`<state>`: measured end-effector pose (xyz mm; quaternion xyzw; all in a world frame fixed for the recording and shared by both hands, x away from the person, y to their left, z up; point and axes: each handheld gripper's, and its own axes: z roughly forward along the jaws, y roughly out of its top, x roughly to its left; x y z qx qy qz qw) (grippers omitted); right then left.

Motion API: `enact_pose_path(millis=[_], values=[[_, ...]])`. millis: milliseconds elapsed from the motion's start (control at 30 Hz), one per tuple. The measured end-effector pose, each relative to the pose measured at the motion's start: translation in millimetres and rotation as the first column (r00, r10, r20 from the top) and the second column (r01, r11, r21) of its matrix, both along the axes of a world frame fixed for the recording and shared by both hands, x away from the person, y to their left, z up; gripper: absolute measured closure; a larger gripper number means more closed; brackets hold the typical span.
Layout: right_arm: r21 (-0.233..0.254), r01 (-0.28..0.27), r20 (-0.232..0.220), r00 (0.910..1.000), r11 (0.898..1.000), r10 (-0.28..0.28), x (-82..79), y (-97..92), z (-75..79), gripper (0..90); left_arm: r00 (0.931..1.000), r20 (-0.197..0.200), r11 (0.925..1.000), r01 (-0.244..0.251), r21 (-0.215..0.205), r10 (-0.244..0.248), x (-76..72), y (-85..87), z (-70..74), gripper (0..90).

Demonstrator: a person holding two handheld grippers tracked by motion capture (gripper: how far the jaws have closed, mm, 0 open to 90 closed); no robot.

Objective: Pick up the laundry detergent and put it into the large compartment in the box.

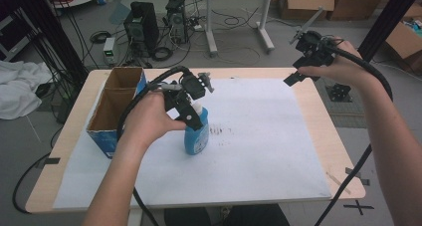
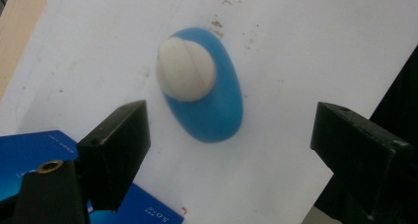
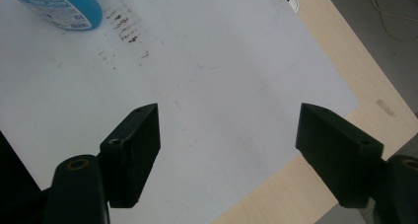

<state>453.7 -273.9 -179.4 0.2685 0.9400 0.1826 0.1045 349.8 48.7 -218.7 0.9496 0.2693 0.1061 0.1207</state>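
We find the left gripper (image 2: 229,135), fingers wide, poised above the upright blue bottle (image 1: 196,134) left of centre on the table (image 1: 318,119); next: descend and close. The right gripper (image 1: 303,69), fingers wide, idles far right

My jaws are matt black plastic. The blue bottle (image 2: 212,110) looks like smooth, slightly glossy plastic with a matt white cap (image 2: 186,70). It stands on white paper (image 1: 259,151), smudged, over a pale wood-look table (image 1: 338,141).

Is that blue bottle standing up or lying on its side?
Standing up. The bottle rests on its base on the white sheet, and the left tool, open above it, looks straight down on its white cap.
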Motion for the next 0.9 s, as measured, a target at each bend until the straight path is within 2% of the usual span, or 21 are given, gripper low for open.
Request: enact_pose_path(millis=[67, 433, 700, 900], values=[[-0.001, 0.000, 0.002, 1.0000, 1.000, 0.000, -0.2, 0.6, -0.1, 25.0, 0.9999, -0.008, 0.9999, -0.008, -0.009, 0.008, 2.0, -0.7, -1.6, 15.8], [-0.003, 0.000, 0.000, 1.0000, 1.000, 0.000, 0.3, 0.4, -2.5, 25.2, 0.9975, -0.024, 0.9978, -0.067, -0.004, 0.067, 16.2, -2.9, -15.5, 15.9], [-0.004, -0.001, -0.004, 1.0000, 1.000, 0.001, 1.5, -0.1, -6.0, 25.2, 0.9962, -0.036, 0.9968, -0.080, 0.000, 0.079, 24.2, -8.1, -27.5, 15.9], [-0.004, 0.002, -0.009, 1.0000, 1.000, -0.002, 2.9, -0.7, -8.5, 25.2, 0.9945, -0.036, 0.9949, -0.097, 0.026, 0.098, 28.9, -12.0, -36.0, 15.9]])
